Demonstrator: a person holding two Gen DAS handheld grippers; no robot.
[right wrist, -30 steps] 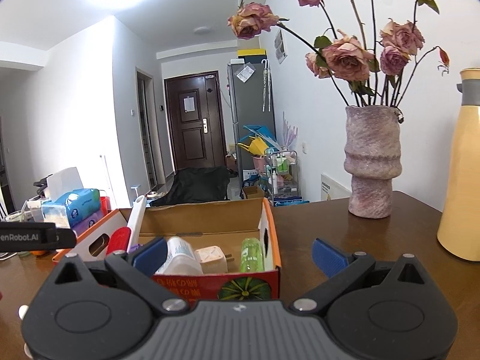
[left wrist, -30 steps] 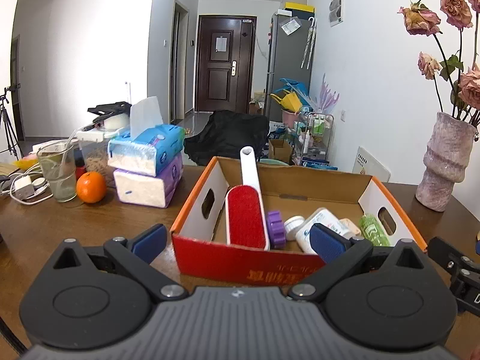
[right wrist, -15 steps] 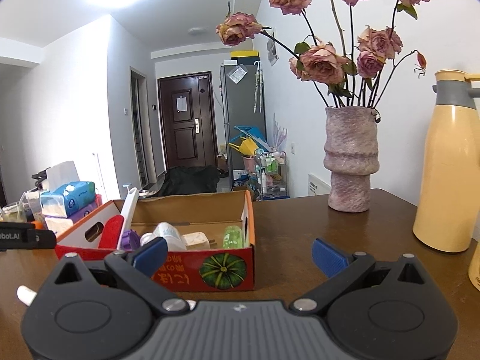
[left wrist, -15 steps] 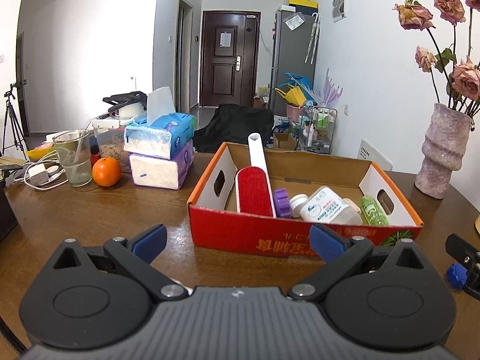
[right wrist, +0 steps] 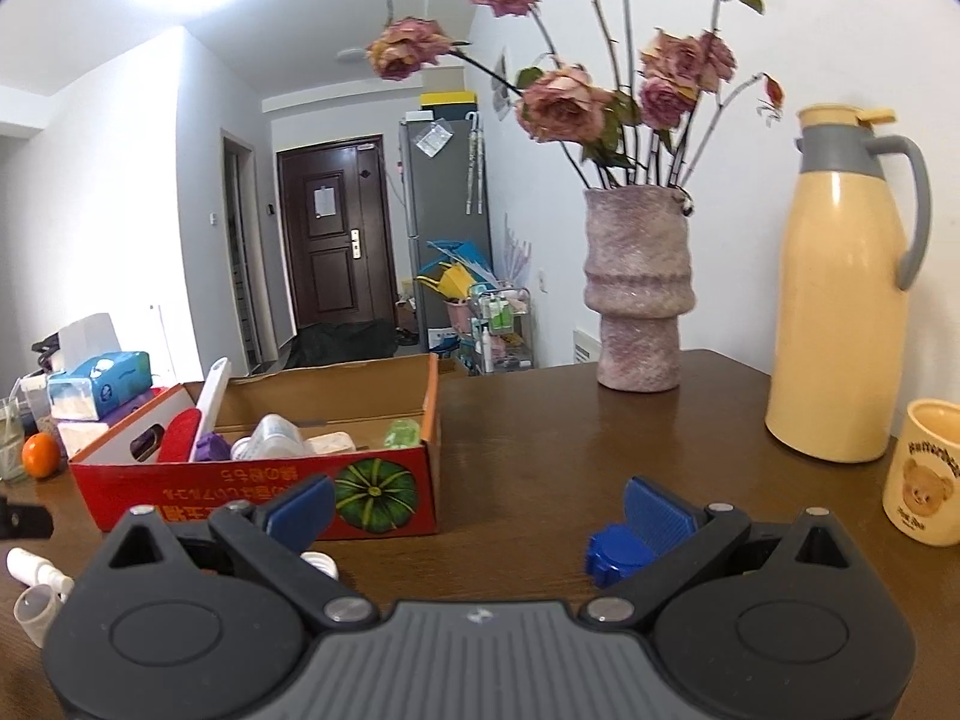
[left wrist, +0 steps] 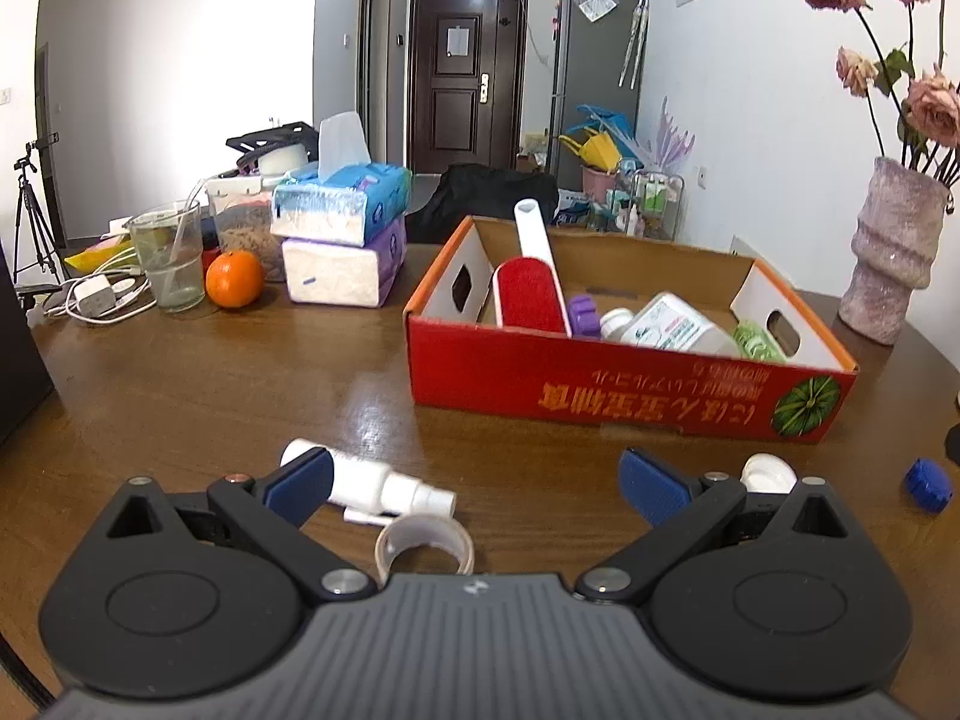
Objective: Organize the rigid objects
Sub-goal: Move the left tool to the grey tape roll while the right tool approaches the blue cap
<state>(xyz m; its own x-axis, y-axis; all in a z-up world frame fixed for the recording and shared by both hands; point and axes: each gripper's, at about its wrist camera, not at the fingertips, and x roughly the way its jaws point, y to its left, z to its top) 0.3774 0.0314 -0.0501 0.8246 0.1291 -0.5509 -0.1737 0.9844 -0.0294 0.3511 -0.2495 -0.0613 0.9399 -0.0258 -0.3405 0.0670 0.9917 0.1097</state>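
Note:
A red cardboard box on the brown table holds a red lint brush, a purple piece, a white bottle and a green item. In front of it lie a white spray bottle, a clear cap, a white cap and a blue cap. My left gripper is open and empty, over the spray bottle. My right gripper is open and empty, with the blue cap by its right finger.
Tissue packs, an orange, a glass and cables stand at the back left. A pink vase, a yellow thermos and a bear mug stand at the right.
Both grippers have drawn back from the box and lowered toward the table. The spray bottle and loose caps have come into view in front of them.

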